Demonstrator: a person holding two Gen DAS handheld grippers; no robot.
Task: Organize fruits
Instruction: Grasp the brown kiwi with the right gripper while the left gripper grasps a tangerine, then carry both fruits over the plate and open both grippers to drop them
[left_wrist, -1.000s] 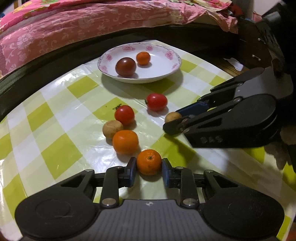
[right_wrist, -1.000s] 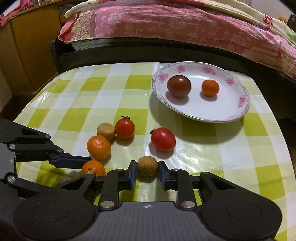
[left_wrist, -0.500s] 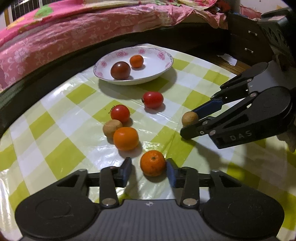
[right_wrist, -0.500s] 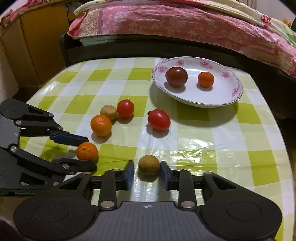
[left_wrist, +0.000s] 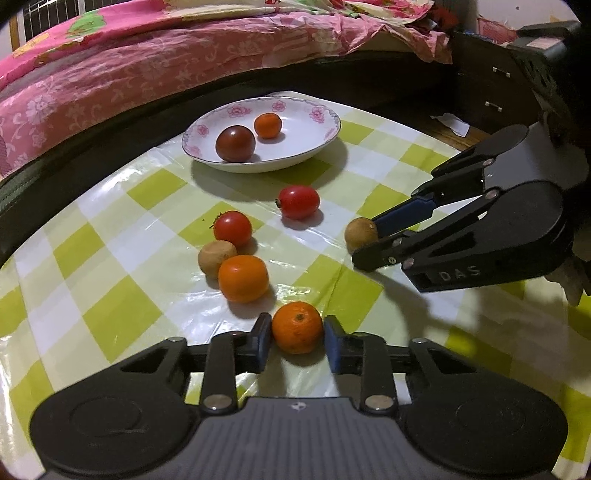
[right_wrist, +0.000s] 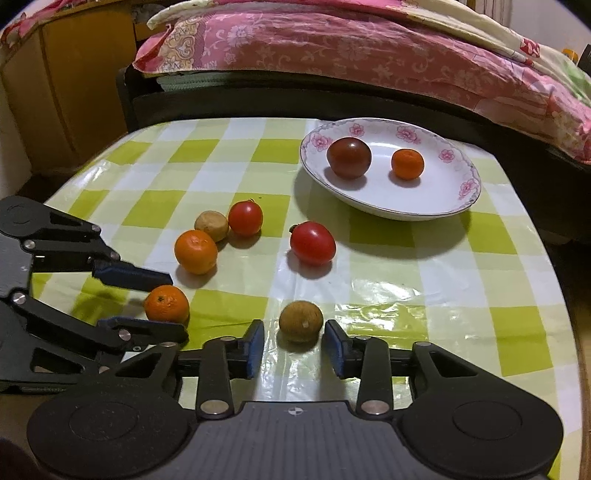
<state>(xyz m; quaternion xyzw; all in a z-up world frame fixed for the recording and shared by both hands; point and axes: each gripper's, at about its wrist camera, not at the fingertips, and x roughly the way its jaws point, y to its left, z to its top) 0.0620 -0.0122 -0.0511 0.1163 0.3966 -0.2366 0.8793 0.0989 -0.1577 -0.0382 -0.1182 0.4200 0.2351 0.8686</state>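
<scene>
A small orange (left_wrist: 297, 327) lies on the checked tablecloth between the fingers of my left gripper (left_wrist: 297, 341); the jaws stand apart from it. The orange also shows in the right wrist view (right_wrist: 166, 304). My right gripper (right_wrist: 294, 345) is open with a brown round fruit (right_wrist: 300, 320) just ahead of its pads; that fruit also shows in the left wrist view (left_wrist: 361, 233). A white flowered plate (right_wrist: 443, 199) at the back holds a dark tomato (right_wrist: 348, 157) and a small orange (right_wrist: 407, 164).
On the cloth lie two red tomatoes (right_wrist: 312, 243) (right_wrist: 245, 218), a bigger orange (right_wrist: 195, 251) and a second brown fruit (right_wrist: 211, 225). A bed with pink covers (right_wrist: 332, 51) runs behind the table. A wooden cabinet (right_wrist: 74, 85) stands at the left.
Both grippers have opened and let go of their fruits. They have drawn back slightly; the orange and the brown fruit now rest on the cloth.
</scene>
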